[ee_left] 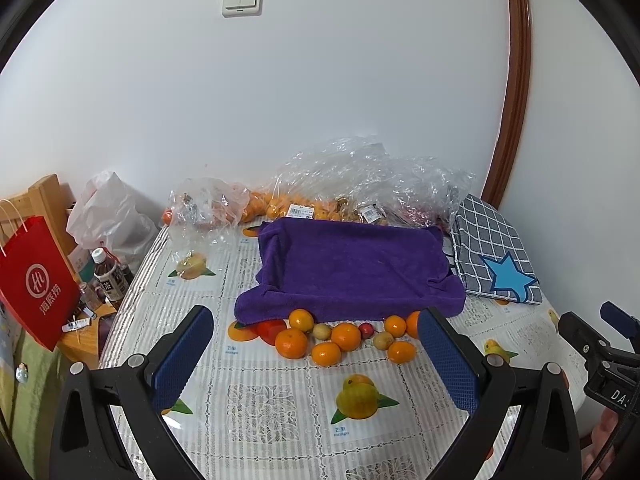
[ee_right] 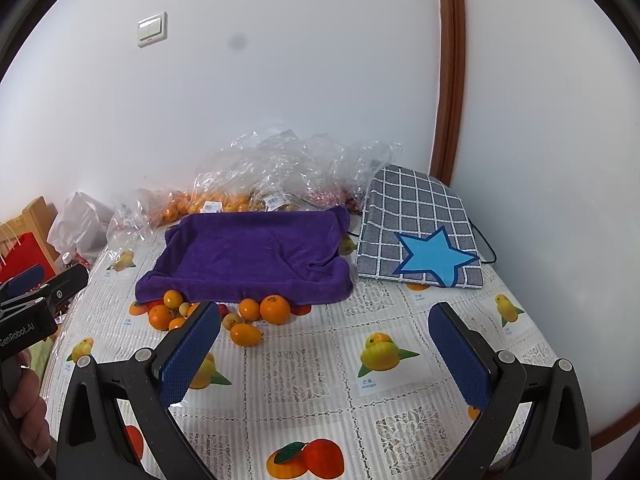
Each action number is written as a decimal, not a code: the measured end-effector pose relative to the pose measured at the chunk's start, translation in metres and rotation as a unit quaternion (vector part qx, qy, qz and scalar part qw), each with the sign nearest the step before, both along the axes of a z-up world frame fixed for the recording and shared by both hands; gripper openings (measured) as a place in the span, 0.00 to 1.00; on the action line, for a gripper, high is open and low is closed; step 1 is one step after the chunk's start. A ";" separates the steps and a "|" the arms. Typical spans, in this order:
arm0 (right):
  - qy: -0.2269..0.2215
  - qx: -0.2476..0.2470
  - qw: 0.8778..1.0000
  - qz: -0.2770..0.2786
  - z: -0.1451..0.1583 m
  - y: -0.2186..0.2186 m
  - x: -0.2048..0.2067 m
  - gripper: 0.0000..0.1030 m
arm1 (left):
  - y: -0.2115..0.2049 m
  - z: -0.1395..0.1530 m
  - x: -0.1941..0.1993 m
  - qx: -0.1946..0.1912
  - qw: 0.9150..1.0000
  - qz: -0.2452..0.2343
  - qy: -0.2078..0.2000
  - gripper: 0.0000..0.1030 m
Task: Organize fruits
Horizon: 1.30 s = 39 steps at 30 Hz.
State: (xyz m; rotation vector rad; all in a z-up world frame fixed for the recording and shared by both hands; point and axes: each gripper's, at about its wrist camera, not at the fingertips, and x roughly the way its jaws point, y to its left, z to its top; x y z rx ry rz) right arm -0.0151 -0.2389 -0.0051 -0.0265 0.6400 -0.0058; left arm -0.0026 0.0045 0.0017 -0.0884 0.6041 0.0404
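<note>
A cluster of loose fruit (ee_left: 345, 336) lies on the tablecloth in front of a purple towel-lined tray (ee_left: 352, 264): several oranges, small yellow-green fruits and a small red one. It also shows in the right wrist view (ee_right: 240, 314), with the tray (ee_right: 248, 252) behind it. My left gripper (ee_left: 316, 354) is open and empty, hovering just in front of the fruit. My right gripper (ee_right: 324, 346) is open and empty, to the right of the fruit.
Clear plastic bags of oranges (ee_left: 320, 192) lie against the wall behind the tray. A grey checked cushion with a blue star (ee_right: 420, 236) sits to the right. A red paper bag (ee_left: 36, 284) and bottles (ee_left: 110, 280) stand off the table's left edge.
</note>
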 end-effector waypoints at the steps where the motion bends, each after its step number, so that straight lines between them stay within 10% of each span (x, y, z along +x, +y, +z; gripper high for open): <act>1: 0.000 0.000 1.000 0.001 0.000 0.000 0.000 0.99 | 0.000 0.000 0.000 0.000 1.000 0.000 0.000 0.99; 39: -0.004 -0.010 1.000 0.006 0.001 0.007 -0.003 0.99 | 0.000 -0.004 0.000 -0.001 1.000 0.001 -0.001 0.99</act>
